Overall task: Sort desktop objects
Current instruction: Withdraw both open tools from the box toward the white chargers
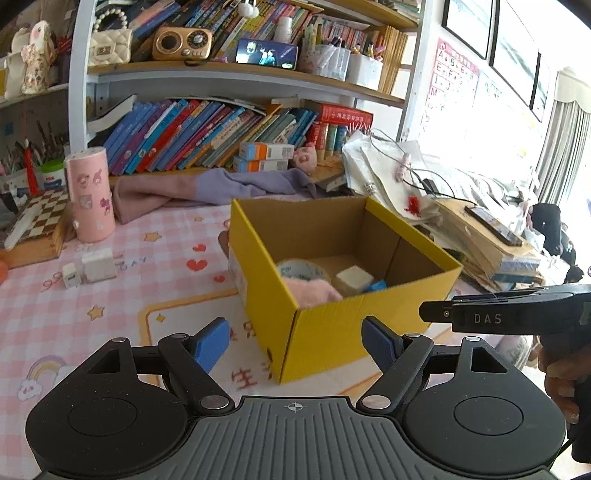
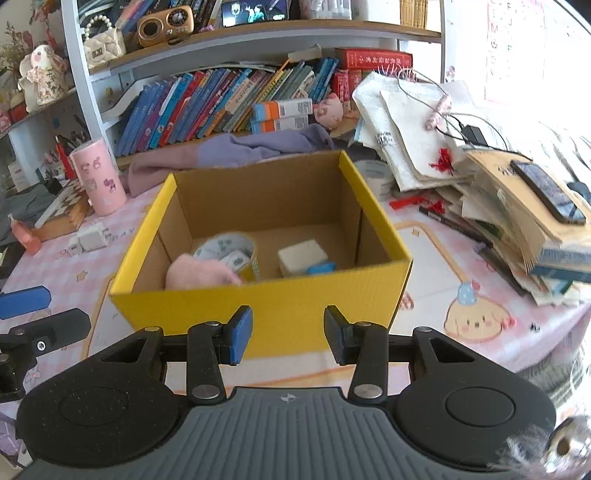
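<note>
Left wrist view: camera behind left gripper point(image 1: 295, 341), facing forward and down along fingers; yellow box point(image 1: 340, 332) at frame centre, near corner toward lens, close. Right gripper's body enters at right edge.

Right wrist view: camera behind right gripper point(image 2: 288, 338), facing forward and down; yellow box point(image 2: 258, 306) front wall square-on, close, filling centre. Left gripper's blue finger enters at left edge.

Shared: box and contents, pink tablecloth point(image 1: 74, 295), bookshelf point(image 2: 236, 29) across top, paper pile at right.
</note>
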`<state>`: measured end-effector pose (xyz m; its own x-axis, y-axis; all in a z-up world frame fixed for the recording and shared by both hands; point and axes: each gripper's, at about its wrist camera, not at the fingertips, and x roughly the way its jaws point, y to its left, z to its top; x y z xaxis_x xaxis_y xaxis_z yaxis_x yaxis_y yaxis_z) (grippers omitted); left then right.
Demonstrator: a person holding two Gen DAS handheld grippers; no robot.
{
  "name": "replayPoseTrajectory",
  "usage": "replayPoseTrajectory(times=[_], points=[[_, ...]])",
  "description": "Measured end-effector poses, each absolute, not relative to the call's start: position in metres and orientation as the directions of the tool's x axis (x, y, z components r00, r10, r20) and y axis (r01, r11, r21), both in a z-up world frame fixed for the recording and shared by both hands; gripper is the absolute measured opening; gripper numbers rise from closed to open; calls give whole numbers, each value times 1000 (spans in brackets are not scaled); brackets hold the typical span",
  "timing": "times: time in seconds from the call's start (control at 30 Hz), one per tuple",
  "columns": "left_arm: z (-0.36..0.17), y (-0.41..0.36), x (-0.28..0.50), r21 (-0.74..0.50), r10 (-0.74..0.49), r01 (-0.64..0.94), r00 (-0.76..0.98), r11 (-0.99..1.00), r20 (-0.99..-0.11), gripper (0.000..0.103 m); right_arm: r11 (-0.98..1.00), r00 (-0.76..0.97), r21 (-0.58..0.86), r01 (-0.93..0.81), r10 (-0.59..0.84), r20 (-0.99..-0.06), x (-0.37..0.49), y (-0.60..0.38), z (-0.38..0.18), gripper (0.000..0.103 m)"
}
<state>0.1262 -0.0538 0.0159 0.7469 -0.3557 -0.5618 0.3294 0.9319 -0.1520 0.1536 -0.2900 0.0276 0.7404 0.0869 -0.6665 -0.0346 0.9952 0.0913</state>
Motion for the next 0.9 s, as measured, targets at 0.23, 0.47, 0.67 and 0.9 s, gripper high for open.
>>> replayPoseTrajectory(times=[0.23, 0.47, 0.67, 0.9], points=[[12, -32, 110, -163, -354, 322, 730, 933, -584, 81, 996, 717, 83, -32, 81, -693, 127, -268, 20, 40], [9, -14, 92, -151, -347, 324, 722, 934, -599, 81, 995, 696, 94, -39, 95, -712, 101, -242, 13, 40], [7, 4, 78, -138, -332, 316, 717, 938, -613, 81, 992, 689, 112, -52, 116, -715, 81, -215, 9, 40], [8, 29, 61, -134, -308, 289, 729, 948, -612, 81, 990, 691, 94, -101, 138, -710, 64, -185, 10, 41]])
